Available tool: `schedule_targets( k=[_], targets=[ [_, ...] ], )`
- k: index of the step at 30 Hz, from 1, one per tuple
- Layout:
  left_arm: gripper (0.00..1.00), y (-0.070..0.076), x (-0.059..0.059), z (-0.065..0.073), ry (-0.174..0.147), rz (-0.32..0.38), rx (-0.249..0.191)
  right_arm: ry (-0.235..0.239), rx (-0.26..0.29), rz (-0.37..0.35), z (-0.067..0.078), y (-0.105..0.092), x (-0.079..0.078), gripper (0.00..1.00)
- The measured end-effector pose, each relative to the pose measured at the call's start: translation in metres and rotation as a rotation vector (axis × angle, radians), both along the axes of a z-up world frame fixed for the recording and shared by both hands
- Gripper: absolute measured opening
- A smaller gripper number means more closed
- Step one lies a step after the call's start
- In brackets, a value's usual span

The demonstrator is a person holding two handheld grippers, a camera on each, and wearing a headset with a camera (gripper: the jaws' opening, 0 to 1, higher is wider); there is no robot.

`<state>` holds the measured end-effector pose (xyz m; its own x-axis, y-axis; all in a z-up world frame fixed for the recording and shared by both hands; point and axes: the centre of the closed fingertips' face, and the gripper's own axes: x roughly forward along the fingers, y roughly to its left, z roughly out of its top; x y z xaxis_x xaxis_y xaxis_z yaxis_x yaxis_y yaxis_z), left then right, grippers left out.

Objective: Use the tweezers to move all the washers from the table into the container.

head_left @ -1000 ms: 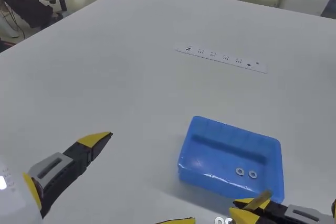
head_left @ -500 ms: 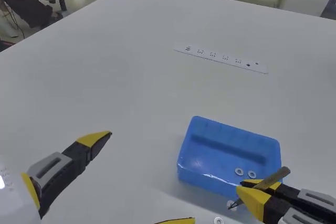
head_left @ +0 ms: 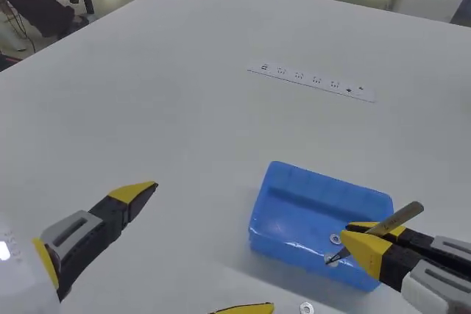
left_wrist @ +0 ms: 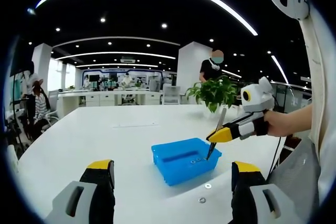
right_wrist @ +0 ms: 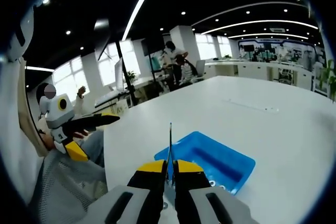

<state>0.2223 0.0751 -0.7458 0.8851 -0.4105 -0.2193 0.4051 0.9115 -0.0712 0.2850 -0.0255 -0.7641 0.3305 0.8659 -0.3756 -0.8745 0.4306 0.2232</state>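
Head view, lower left: the left claw (head_left: 195,251) is hanging released over the white worktop (head_left: 184,93). Right of centre, the shallow blue plastic container (head_left: 294,196) is holding a small silver washer (head_left: 335,239). A second washer (head_left: 306,307) is lying on the worktop below it. At lower right, the right claw (head_left: 355,244) is clenching slim metal tweezers (head_left: 403,216), whose tips are pointing at the container's near rim.

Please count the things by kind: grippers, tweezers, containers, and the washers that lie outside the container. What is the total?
Grippers: 2, left gripper and right gripper
Tweezers: 1
Container: 1
Washers outside it: 2
Total: 6
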Motion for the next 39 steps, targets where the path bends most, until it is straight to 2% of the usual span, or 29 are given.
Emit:
schedule_targets(
  k=[14,21,36,39],
  targets=[
    [0.94,0.001,0.0,0.0,-0.003,0.0,-0.001,-0.02,-0.011,-0.02,-0.003,0.007,0.028,0.02],
    [0.94,0.001,0.0,0.0,-0.002,0.004,-0.003,-0.023,-0.028,-0.022,-0.009,0.01,0.04,0.02],
    [0.94,0.003,0.0,-0.002,0.005,0.004,-0.005,0.002,-0.077,-0.016,-0.036,0.015,0.053,0.03],
    [0.94,0.002,-0.001,-0.005,0.016,0.0,0.0,-0.009,-0.1,-0.007,-0.043,0.016,0.054,0.03]
  ],
)
